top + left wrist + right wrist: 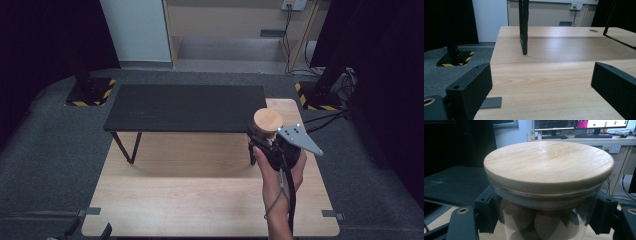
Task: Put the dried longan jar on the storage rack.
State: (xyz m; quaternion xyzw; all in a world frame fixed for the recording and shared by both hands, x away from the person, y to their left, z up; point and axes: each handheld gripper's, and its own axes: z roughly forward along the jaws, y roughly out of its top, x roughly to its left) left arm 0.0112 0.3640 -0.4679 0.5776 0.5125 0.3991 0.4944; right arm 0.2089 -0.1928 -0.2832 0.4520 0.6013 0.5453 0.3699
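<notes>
Right gripper [267,134], held in the person's right hand [278,169], has its jaws clamped on either side of a clear glass jar [544,220] with a round light-wood lid [549,163]; brown rounded pieces, possibly corks, sit inside. Jar is held above the light wooden bench [200,200], at the right front corner of the small black metal-legged table [185,107] standing on it. Left gripper [541,87]: jaws spread wide, nothing between them, low over the bench surface.

A clear glass jar [544,220] with round wooden lid [267,120], holding brown lumps, stands upright.
</notes>
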